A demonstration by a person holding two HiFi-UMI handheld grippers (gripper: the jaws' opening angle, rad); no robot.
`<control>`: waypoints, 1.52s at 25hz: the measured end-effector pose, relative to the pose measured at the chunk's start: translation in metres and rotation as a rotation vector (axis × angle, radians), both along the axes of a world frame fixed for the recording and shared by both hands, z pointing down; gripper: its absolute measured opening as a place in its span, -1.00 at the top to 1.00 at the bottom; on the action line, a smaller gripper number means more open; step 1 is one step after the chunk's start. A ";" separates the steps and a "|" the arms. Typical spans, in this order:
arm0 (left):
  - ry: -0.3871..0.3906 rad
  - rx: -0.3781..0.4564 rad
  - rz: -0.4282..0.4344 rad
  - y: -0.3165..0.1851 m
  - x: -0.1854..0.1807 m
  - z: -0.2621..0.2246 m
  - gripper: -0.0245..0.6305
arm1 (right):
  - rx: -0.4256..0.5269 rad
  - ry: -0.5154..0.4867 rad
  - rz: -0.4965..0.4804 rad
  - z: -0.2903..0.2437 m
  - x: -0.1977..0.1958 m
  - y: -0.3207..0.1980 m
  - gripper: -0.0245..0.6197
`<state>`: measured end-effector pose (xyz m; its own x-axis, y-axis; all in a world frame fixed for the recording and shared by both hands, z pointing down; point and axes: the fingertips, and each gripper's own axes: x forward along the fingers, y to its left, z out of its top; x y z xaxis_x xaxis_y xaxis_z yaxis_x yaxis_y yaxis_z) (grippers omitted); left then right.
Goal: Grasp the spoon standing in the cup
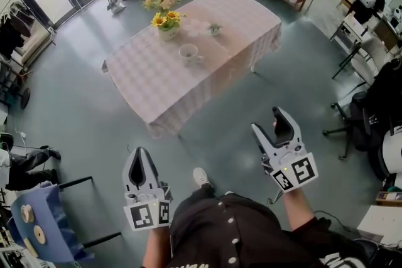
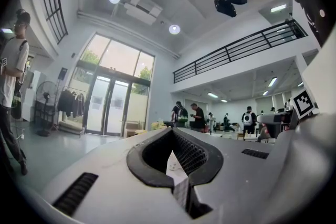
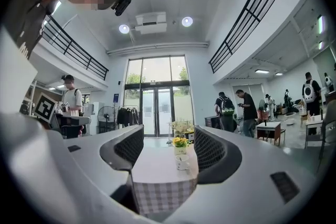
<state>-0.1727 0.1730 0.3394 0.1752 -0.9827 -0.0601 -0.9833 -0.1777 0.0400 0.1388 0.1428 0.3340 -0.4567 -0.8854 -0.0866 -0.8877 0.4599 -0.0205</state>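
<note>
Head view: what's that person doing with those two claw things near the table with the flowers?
A person holds a claw in each hand and stands well back from the table, touching nothing on it. The left claw is shut and empty. The right claw is open and aimed toward the cup, which sits near the flowers. The spoon is too small to make out from here. Nothing has been grabbed yet.

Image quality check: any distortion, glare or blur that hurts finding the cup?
Head view: even light, mild edge bending, cup small but sharp. Right gripper view: heavy fisheye, black corners, glass doors glaring bright, cup tiny yet readable. Left gripper view: same fisheye, bright doors, cup not seen.
</note>
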 end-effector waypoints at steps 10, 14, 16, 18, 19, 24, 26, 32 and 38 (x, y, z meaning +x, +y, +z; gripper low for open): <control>0.008 0.014 0.030 -0.059 -0.021 -0.002 0.89 | 0.017 0.001 0.034 -0.006 -0.020 -0.053 0.06; 0.008 0.022 0.046 -0.076 -0.032 -0.004 0.89 | 0.029 0.009 0.051 -0.010 -0.030 -0.066 0.06; 0.008 0.024 0.054 -0.080 -0.037 -0.004 0.89 | 0.033 0.011 0.060 -0.011 -0.033 -0.068 0.06; 0.011 0.028 0.061 -0.083 -0.042 -0.003 0.89 | 0.035 0.015 0.070 -0.010 -0.036 -0.070 0.06; 0.013 0.028 0.064 -0.085 -0.044 -0.002 0.89 | 0.035 0.015 0.074 -0.010 -0.037 -0.071 0.06; 0.028 0.005 0.075 -0.096 -0.045 0.010 0.89 | 0.021 0.020 0.084 -0.004 -0.041 -0.081 0.06; 0.026 -0.003 0.080 -0.101 -0.045 0.012 0.89 | 0.017 0.023 0.084 -0.003 -0.042 -0.087 0.06; 0.011 0.000 0.078 -0.129 -0.044 0.009 0.89 | 0.012 0.019 0.081 0.001 -0.040 -0.114 0.06; 0.012 0.005 0.075 -0.176 -0.032 0.008 0.89 | 0.015 0.010 0.077 0.000 -0.030 -0.162 0.06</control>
